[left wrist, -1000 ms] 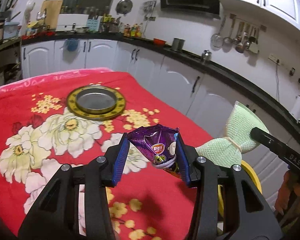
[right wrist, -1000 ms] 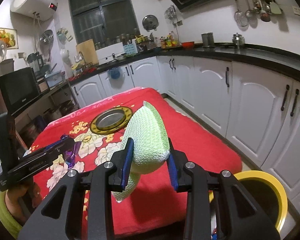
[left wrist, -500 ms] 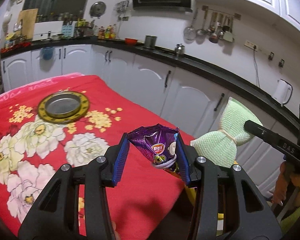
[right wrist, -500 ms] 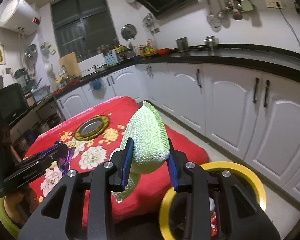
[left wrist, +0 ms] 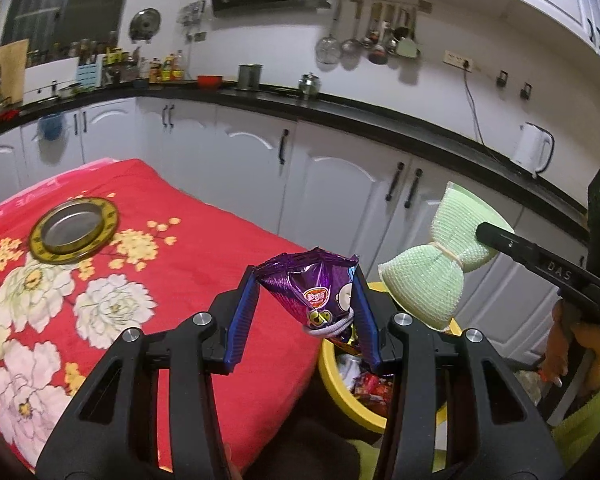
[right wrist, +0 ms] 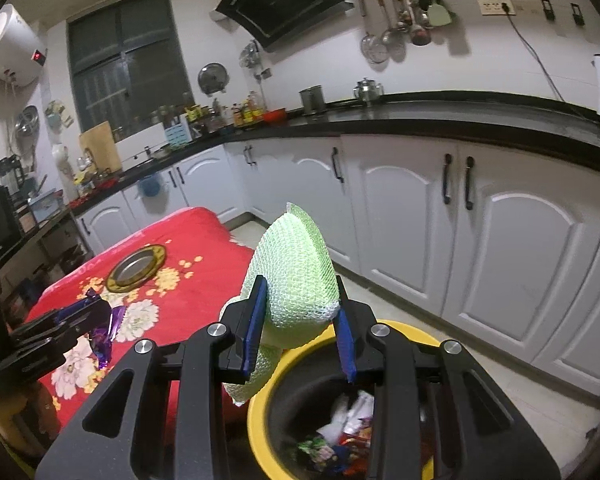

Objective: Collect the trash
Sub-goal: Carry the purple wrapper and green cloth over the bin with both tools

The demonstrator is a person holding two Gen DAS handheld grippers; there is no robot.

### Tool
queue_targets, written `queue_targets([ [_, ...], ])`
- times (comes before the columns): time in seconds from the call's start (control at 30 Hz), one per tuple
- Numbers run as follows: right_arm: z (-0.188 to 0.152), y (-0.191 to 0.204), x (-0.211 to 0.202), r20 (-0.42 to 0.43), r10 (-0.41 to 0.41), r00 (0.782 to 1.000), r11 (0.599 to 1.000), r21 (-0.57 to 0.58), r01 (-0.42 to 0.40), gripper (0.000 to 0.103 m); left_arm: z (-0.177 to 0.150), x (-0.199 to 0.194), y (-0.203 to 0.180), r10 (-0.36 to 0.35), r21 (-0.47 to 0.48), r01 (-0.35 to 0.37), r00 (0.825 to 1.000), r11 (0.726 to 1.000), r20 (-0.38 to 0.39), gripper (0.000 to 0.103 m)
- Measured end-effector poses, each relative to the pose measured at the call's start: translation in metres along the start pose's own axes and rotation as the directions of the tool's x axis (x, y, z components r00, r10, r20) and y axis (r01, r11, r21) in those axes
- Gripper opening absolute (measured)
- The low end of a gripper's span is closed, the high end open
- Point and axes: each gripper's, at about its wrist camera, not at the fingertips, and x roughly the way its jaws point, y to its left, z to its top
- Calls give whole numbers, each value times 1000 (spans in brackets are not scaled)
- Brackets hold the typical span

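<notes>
My left gripper [left wrist: 306, 276] is shut on a purple snack wrapper [left wrist: 314, 292], held above the table edge beside a yellow-rimmed trash bin [left wrist: 340, 384]. My right gripper [right wrist: 300, 286] is shut on a pale green mesh scrubber [right wrist: 296, 276], held over the bin [right wrist: 260, 412], which holds several wrappers. The scrubber also shows in the left wrist view [left wrist: 436, 272], to the right of the wrapper. The left gripper with the wrapper [right wrist: 100, 332] shows at the left of the right wrist view.
A table with a red floral cloth [left wrist: 180, 248] carries a round metal dish with a gold rim [left wrist: 74, 230]. White kitchen cabinets [right wrist: 460, 248] under a black counter run behind. The bin stands on the floor at the table's near corner.
Both grippers have swung right, away from the table centre, carrying their items. The bin has come into fuller view beneath them. Both grips are unchanged.
</notes>
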Motion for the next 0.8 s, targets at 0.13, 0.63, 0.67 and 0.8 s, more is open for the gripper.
queue_targets([
  [0.13, -6, -13, -4, -1, -41, 999, 999, -3, 41, 30, -4, 10, -15, -28, 24, 28, 999, 999, -19, 37],
  [0.63, -31, -55, -9, -17, -145, 989, 989, 5, 146, 31, -24, 46, -69, -101, 128, 113, 990, 985, -95, 37],
  [0.67, -33, -58, -8, -22, -148, 989, 989, 9, 148, 31, -25, 48, -72, -104, 132, 117, 990, 984, -99, 37],
  [0.8, -39, -68, -5, -40, -152, 988, 988, 24, 153, 31, -30, 58, -80, -116, 148, 133, 986, 980, -121, 37],
])
